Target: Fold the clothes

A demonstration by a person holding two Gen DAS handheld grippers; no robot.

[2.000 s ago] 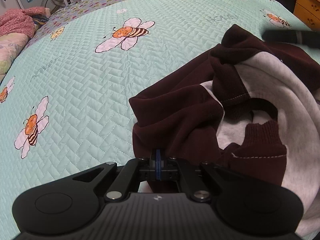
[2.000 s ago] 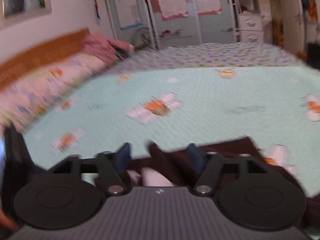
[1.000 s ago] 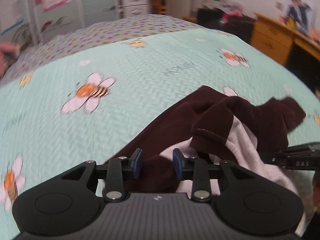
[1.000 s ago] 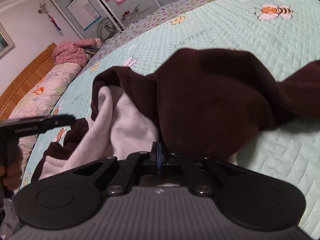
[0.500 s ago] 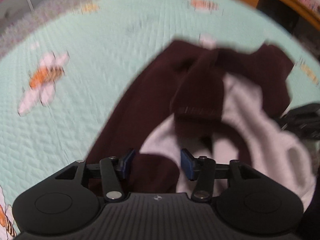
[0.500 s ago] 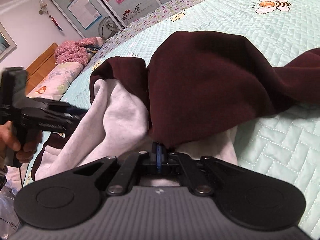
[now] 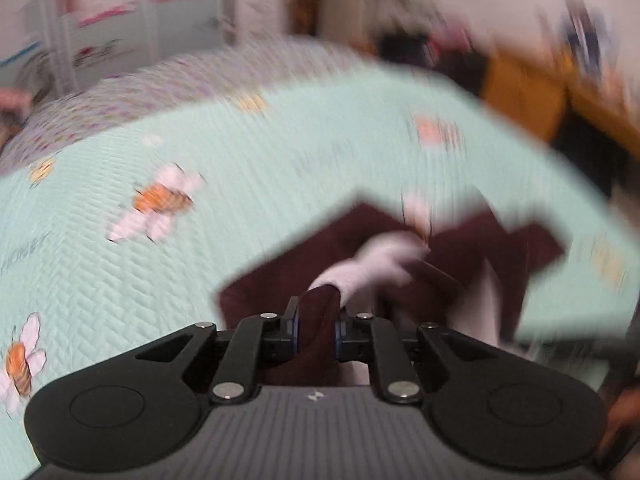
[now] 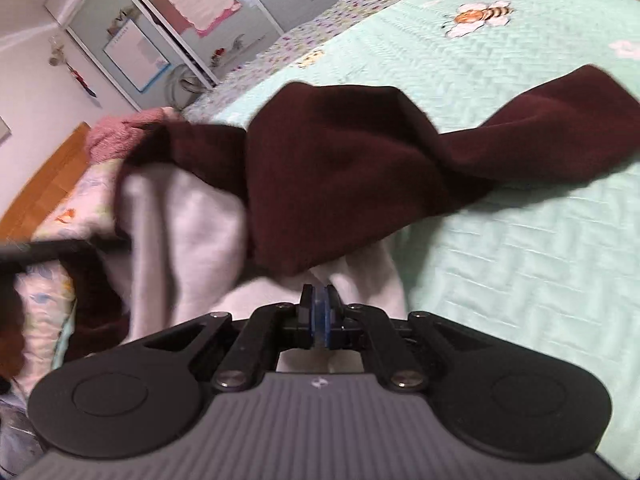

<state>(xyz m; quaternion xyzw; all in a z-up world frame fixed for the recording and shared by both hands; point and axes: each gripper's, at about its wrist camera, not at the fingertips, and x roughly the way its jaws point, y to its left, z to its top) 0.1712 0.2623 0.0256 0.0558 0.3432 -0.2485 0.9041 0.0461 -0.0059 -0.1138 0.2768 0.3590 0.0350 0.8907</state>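
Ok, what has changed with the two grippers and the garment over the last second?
The left gripper, open over the maroon garment a second ago, is closing with a maroon fold between its pads. The right gripper, pinched shut before, is starting to open, grey lining at its tips. The garment stays bunched on the bee quilt.

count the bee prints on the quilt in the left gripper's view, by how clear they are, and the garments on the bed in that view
Clear orange bee prints with white wings: 2, one and one at the left edge
Blurred, bee-like prints, cannot tell for sure: 3
Garments: 1, the maroon sweatshirt with pale lining
Total: 6
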